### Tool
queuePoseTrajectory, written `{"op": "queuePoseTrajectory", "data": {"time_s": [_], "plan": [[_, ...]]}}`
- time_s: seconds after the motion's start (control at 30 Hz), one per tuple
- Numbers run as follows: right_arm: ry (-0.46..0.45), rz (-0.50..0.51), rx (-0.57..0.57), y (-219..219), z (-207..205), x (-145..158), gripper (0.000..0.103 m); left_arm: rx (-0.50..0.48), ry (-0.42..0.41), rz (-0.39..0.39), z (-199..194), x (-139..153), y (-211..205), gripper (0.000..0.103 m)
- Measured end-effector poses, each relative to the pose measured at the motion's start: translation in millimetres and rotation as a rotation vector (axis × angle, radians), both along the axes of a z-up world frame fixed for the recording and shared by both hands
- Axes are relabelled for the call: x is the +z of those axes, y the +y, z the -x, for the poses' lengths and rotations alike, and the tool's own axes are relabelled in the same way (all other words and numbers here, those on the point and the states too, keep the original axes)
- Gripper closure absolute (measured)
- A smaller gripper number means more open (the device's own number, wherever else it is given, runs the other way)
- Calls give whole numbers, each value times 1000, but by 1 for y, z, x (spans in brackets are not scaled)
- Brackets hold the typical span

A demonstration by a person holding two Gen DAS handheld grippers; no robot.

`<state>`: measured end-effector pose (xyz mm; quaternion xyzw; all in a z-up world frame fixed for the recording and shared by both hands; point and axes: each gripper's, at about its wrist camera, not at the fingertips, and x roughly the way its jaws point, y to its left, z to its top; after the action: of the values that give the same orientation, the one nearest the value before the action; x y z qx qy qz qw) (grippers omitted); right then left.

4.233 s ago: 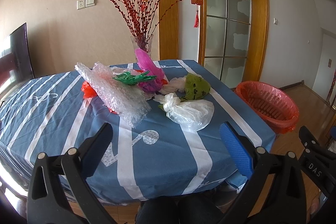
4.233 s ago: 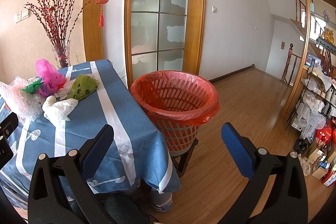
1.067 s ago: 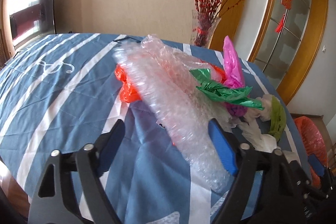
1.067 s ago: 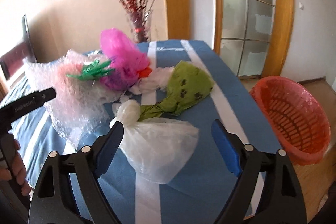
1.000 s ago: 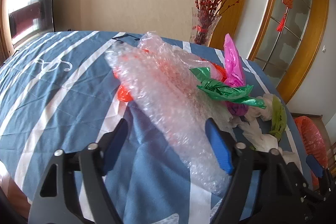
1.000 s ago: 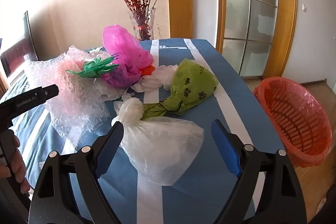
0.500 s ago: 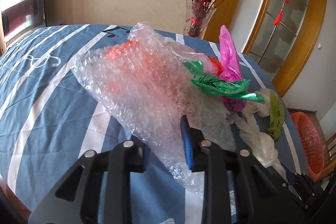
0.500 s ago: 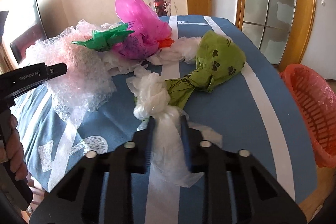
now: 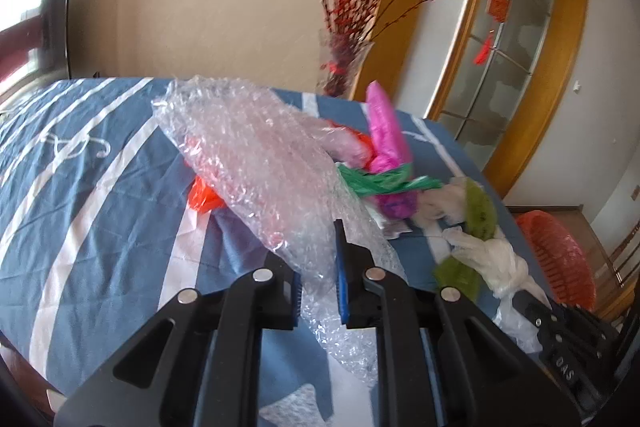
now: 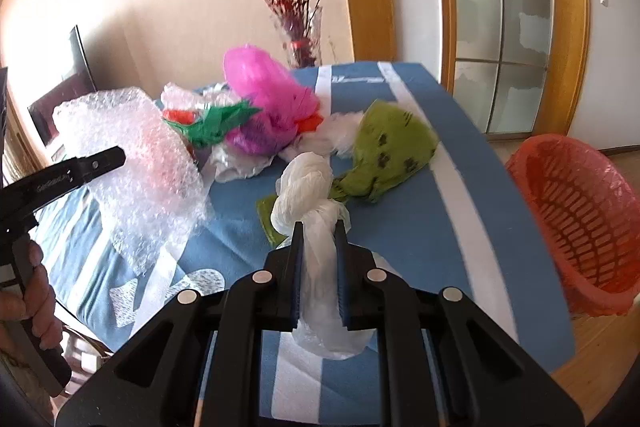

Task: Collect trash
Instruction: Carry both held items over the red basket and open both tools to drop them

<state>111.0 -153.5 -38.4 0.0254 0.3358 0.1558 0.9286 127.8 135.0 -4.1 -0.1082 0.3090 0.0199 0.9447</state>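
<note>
The left gripper (image 9: pixel 318 267) has just been closing and is now clamped on the near end of the bubble wrap (image 9: pixel 256 163), whose sheet bulges away from the jaws over the table (image 9: pixel 80 187); how much of it is trapped between the blue pads is hidden by the crumpled film itself. The right gripper (image 10: pixel 318 251) has also just been closing and now pinches the neck of the white bag (image 10: pixel 316 187) just below its knot, with the bag's body sagging out of sight under the black jaws. Taking the pink bag (image 10: pixel 268 95) as the marker in the middle of the heap, the bubble wrap lies to its left, a green strip (image 10: pixel 212 125) lies against its left side, and a scrap of red plastic (image 9: pixel 202 197) peeks out from under the wrap, mostly covered. The olive bag (image 10: pixel 388 155) sits to the pink bag's right, its tail running under the white bag's knot. The vase of red branches (image 10: pixel 308 39) stands behind it, blurred. The red basket (image 10: pixel 580 219) stands off the table's right edge, well apart from the pink bag and partly cut off. A hand (image 10: pixel 28 291) holding the left gripper's handle shows at the left edge of the right wrist view.
</note>
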Motion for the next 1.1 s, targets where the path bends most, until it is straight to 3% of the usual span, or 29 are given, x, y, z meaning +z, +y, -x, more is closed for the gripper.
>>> {"op": "queuePoseTrajectory", "data": {"time_s": [0.47, 0.8, 1.1], "plan": [[-70, -20, -155, -61, 4, 19, 89, -194, -116, 14, 25, 47, -61, 88], [-110, -13, -286, -115, 4, 27, 89, -337, -130, 52, -1, 56, -121, 88], [-106, -22, -434, -181, 1, 26, 89, -481, -101, 74, -40, 50, -202, 88]]}}
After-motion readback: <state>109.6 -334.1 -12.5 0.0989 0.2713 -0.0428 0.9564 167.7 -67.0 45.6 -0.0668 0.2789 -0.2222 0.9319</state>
